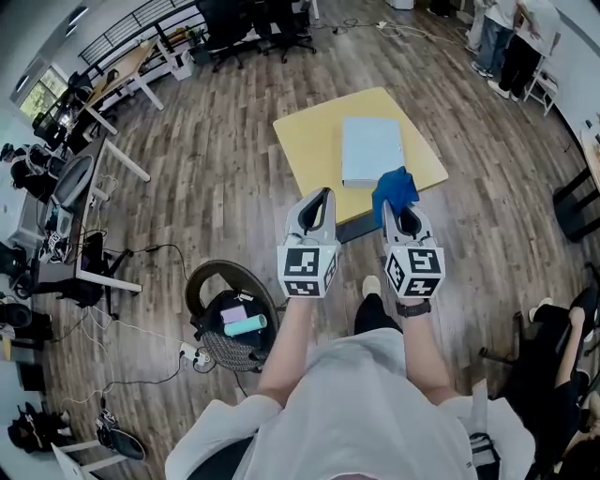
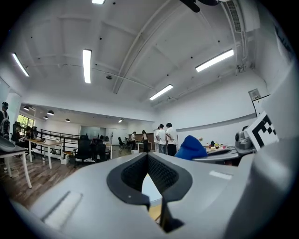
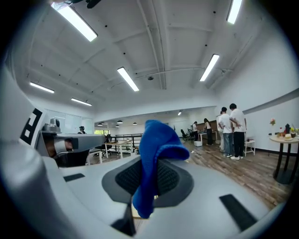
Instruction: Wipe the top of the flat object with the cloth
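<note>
A flat pale-blue object [image 1: 371, 148] lies on the small yellow table [image 1: 314, 145] ahead of me. A blue cloth [image 1: 394, 188] hangs at the table's near edge, touching the flat object's near right corner. My right gripper [image 1: 387, 208] is shut on the cloth. In the right gripper view the cloth [image 3: 156, 144] stands up between the jaws of that gripper [image 3: 152, 163] and droops over them. My left gripper [image 1: 325, 194] hovers at the table's near edge, left of the cloth. Its jaws meet at the tips with nothing between them [image 2: 147, 156]. The left gripper view also shows the cloth [image 2: 191, 148] to the right.
A round stool [image 1: 230, 314] holding small items stands at my lower left. Desks [image 1: 89, 178] line the left side and office chairs [image 1: 253, 28] stand at the back. People [image 1: 502, 37] stand at the far right. A dark chair [image 1: 577, 202] is on the right.
</note>
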`<state>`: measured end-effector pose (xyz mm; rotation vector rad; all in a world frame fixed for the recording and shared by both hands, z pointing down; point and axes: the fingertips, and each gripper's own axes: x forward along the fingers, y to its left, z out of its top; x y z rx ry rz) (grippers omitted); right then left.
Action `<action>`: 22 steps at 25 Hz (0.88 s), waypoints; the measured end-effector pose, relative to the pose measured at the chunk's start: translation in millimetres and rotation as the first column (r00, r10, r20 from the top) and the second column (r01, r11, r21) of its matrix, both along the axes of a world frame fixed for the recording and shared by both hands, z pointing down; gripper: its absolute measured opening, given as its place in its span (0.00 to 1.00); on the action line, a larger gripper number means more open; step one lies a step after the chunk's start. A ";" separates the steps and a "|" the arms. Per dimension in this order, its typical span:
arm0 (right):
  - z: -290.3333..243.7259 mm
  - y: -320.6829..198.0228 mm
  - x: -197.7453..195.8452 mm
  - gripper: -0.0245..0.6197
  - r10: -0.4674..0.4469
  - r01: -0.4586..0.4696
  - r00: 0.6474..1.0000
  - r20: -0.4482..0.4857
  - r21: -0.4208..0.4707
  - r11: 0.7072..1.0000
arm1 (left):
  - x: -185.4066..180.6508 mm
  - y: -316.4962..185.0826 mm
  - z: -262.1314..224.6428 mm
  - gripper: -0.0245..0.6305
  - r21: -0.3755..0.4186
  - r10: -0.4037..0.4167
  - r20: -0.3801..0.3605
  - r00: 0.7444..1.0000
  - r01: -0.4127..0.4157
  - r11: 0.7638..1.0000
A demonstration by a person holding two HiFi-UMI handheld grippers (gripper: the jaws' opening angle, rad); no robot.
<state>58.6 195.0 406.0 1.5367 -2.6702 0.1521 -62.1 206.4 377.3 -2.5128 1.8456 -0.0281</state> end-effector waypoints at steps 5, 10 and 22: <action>-10.8 -87.5 7.0 0.11 -0.070 0.070 0.998 0.007 -0.037 0.997 | 14.0 -71.9 -20.7 0.04 0.023 -0.020 0.021 1.000 0.020 1.000; -25.2 -155.3 1.6 0.12 -0.135 0.135 0.991 0.013 -0.032 0.990 | 3.4 -133.5 -32.6 0.04 0.037 -0.074 0.031 0.997 0.073 0.997; 13.1 -267.6 31.1 0.12 -0.108 0.114 0.993 0.052 -0.133 0.985 | 16.4 -241.1 13.5 0.04 -0.079 -0.070 0.056 0.996 0.074 0.994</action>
